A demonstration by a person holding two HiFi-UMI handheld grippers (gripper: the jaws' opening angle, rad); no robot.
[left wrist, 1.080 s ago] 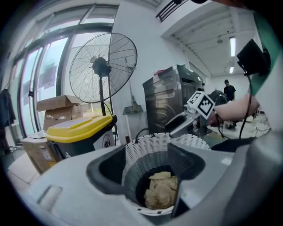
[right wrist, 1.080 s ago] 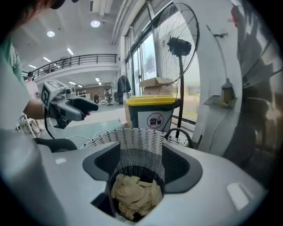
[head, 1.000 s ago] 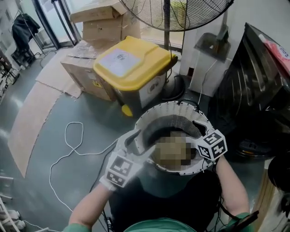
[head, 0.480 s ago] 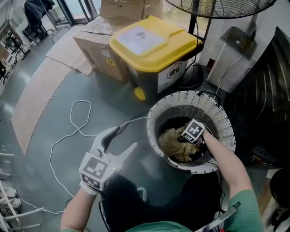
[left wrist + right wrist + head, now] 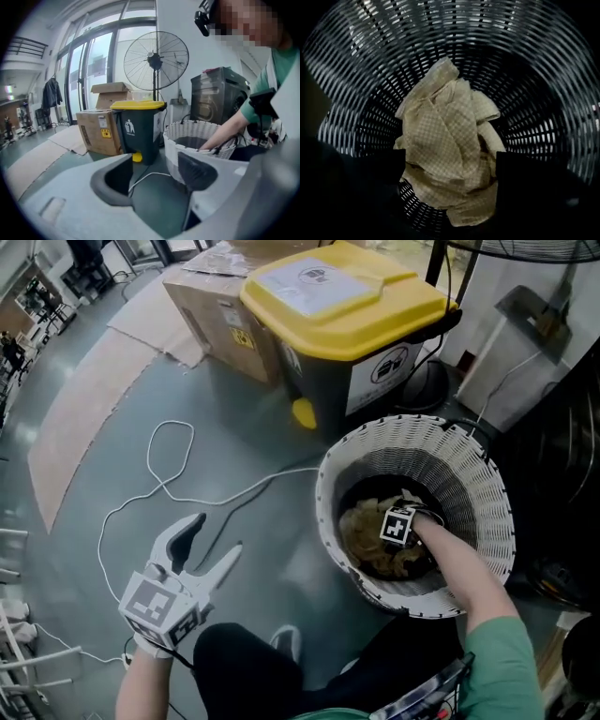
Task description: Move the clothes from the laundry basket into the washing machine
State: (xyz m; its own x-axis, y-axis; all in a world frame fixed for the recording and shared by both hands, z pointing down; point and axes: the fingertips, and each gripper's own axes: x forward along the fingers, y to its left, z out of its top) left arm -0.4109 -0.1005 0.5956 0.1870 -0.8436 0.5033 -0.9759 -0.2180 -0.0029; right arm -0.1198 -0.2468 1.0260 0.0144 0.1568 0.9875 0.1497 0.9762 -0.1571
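Observation:
The white woven laundry basket point(image 5: 417, 432) stands on the grey floor with a crumpled beige checked cloth point(image 5: 361, 526) at its bottom. My right gripper point(image 5: 398, 526) reaches straight down inside the basket. Its jaws have just been opening and stand wide on either side of the cloth point(image 5: 450, 136) without pressing on it. My left gripper point(image 5: 202, 549) hangs open and empty over the floor to the left of the basket point(image 5: 194, 133). The dark washing machine point(image 5: 218, 96) stands behind the basket.
A grey bin with a yellow lid point(image 5: 347, 296) and cardboard boxes point(image 5: 216, 296) stand beyond the basket. A white cable point(image 5: 178, 484) loops across the floor near my left gripper. A standing fan point(image 5: 157, 58) rises behind the bin.
My right gripper has dropped from the basket's rim down to the cloth and opened wider. My left gripper has swung left and lower, away from the basket.

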